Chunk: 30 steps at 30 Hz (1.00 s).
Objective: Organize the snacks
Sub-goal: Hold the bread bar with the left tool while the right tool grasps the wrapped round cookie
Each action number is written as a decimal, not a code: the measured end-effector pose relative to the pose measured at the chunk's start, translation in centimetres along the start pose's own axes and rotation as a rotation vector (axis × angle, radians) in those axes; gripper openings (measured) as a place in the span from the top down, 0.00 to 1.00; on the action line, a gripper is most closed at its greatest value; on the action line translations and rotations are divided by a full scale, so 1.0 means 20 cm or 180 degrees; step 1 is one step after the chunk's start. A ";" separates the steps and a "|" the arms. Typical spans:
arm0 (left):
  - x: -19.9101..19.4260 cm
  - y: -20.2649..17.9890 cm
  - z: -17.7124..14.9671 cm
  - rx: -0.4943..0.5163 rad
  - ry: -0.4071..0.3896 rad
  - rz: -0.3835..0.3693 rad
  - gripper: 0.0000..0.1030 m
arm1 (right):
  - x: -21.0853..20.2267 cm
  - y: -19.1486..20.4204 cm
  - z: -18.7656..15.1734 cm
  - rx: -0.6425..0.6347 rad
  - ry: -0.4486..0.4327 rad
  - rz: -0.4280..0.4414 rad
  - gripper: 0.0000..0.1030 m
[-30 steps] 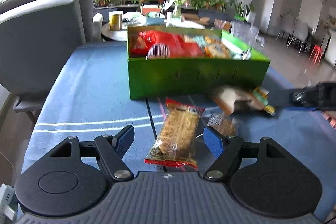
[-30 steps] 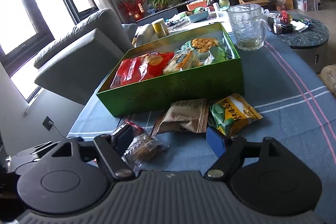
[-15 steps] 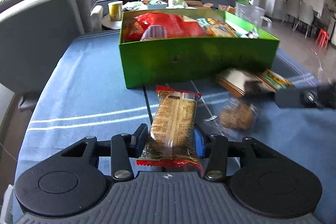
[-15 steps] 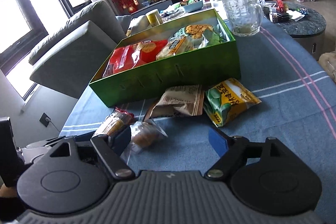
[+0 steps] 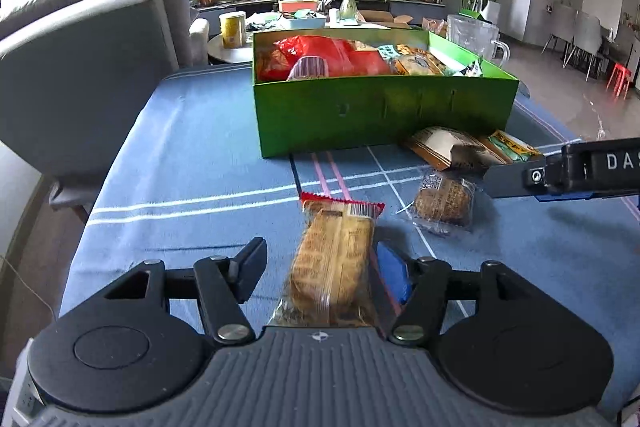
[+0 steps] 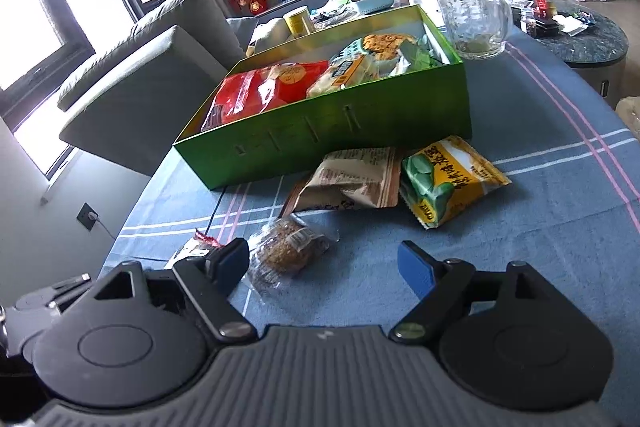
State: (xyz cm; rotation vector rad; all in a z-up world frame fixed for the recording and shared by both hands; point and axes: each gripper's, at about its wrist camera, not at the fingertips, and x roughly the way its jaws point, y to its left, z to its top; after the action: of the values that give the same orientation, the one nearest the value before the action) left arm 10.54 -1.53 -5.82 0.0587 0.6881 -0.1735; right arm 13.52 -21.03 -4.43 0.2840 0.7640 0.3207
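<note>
A green box [image 5: 384, 111] holding several snack packs stands on the blue cloth; it also shows in the right wrist view [image 6: 328, 143]. My left gripper [image 5: 320, 269] is open; a clear cracker pack with red ends [image 5: 334, 267] leans against its right finger, blurred and clear of the left finger. My right gripper [image 6: 326, 265] is open and empty, just behind a small clear cake pack [image 6: 290, 249], which also shows in the left wrist view [image 5: 442, 199]. A brown pouch [image 6: 352, 179] and a yellow-green pack [image 6: 448, 179] lie in front of the box.
A glass mug [image 6: 472, 15] stands behind the box's right end. A grey sofa [image 5: 88, 55] lies left of the table. The right gripper's body [image 5: 568, 169] reaches in at the right of the left wrist view. A cluttered side table [image 6: 580, 31] is far right.
My left gripper closed on the cracker pack half a second ago and has now opened; the pack sits tilted against the right finger. My right gripper stayed open and moved slightly nearer the cake pack.
</note>
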 end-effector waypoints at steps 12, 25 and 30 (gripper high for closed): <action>0.01 0.07 -0.01 -0.0210 0.0039 -0.0034 0.64 | 0.02 0.03 0.00 -0.0096 0.0033 0.0013 0.23; -0.07 0.17 -0.02 -0.0437 -0.0094 0.0072 0.63 | 0.21 0.17 0.02 -0.0062 0.0300 0.0091 0.23; -0.08 0.20 -0.04 -0.0511 -0.0077 0.0093 0.63 | 0.28 0.23 0.05 0.0030 0.0268 0.0056 0.23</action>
State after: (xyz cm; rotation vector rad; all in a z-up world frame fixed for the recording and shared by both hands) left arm 9.56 2.76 -5.39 -0.0870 0.6746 -0.0904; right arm 17.15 -14.86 -5.68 0.2876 0.8465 0.3474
